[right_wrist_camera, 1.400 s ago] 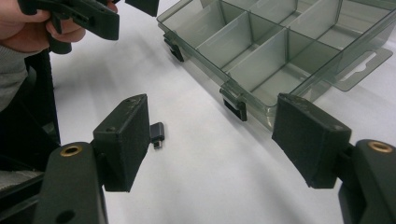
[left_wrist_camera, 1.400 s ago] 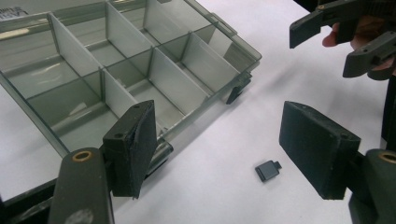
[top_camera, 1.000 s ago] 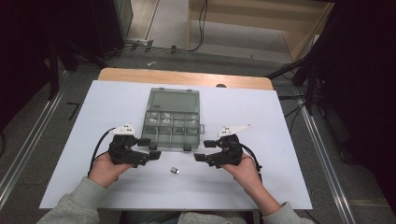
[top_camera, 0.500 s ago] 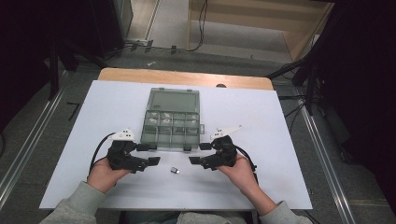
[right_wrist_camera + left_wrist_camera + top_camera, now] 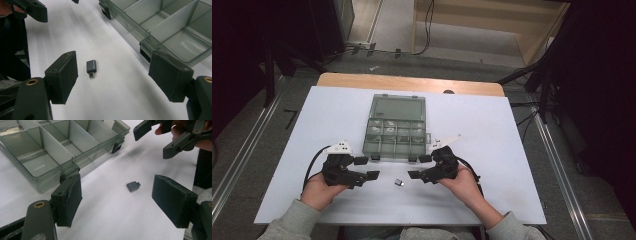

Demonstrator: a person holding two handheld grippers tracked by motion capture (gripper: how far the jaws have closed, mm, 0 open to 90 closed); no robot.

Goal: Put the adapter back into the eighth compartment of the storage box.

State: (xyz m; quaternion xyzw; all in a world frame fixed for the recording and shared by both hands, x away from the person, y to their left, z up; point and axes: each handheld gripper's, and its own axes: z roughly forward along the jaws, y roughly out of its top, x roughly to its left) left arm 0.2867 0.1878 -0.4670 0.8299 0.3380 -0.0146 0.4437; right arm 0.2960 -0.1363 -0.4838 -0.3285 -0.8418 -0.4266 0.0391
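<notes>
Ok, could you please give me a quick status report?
Both grippers, left and right, open, empty. Small grey adapter lies on table between them. Open compartment box behind; nothing blocking.

Small adapter (image 5: 399, 183) on table (image 5: 512, 150) between both grippers, compartment box (image 5: 395, 128) just behind it

bare table (image 5: 337, 115) around small adapter (image 5: 399, 183); open organizer box (image 5: 395, 131) blocks far side, near both grippers.

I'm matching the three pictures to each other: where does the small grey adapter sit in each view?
High view: the adapter lies on the table, below centre, between the two grippers.
Left gripper view: right of centre.
Right gripper view: left of centre.
Shared landmark: the clear compartment box, beyond the adapter.
</notes>
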